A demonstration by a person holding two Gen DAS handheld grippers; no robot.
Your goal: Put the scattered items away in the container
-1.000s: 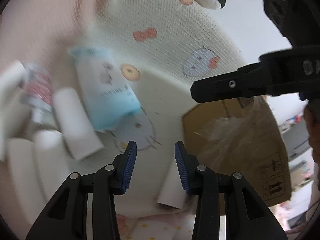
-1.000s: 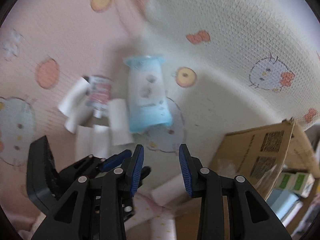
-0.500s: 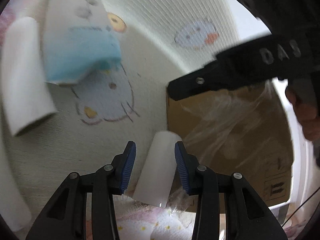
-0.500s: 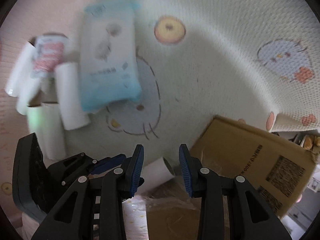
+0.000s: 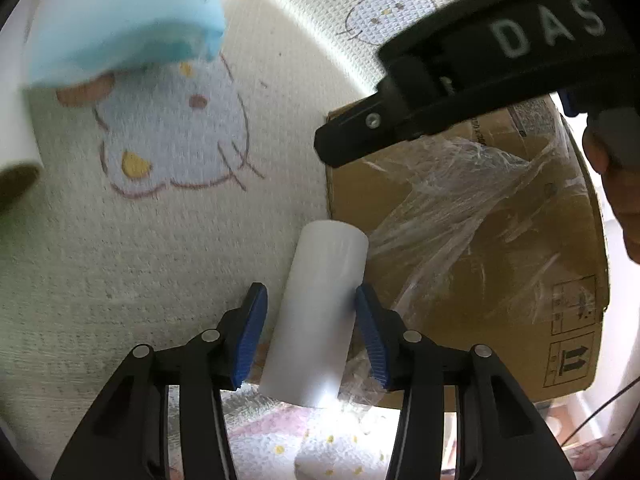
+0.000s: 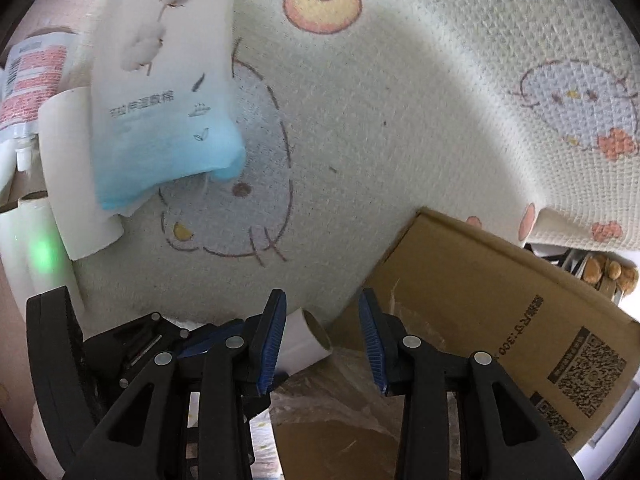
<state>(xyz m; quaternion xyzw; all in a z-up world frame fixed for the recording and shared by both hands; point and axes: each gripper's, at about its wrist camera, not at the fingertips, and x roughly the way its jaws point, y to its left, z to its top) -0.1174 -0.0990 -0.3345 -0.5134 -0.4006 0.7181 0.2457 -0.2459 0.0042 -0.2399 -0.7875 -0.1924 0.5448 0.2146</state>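
Note:
A white paper roll (image 5: 320,312) lies on the cartoon-print mat against the open cardboard box (image 5: 568,320). My left gripper (image 5: 311,290) straddles this roll with its jaws opening. The right pad touches the roll and the left pad stands a little off it. My right gripper (image 6: 322,296) hovers just above, over the box's corner (image 6: 480,280), open with nothing between its pads. The roll's end (image 6: 308,336) peeks out behind its left finger. A blue-and-white soft pack (image 6: 160,80) lies further out on the mat.
Several more white rolls (image 6: 80,168) and a red-labelled pouch (image 6: 32,76) lie left of the soft pack. Crumpled clear film (image 5: 460,208) lines the box. The right gripper's black body (image 5: 480,80) hangs above the box. A hand (image 5: 616,184) is at the right edge.
Both grippers have dropped and tilted down toward the mat by the box. The left one has come around the white roll and its jaws have widened.

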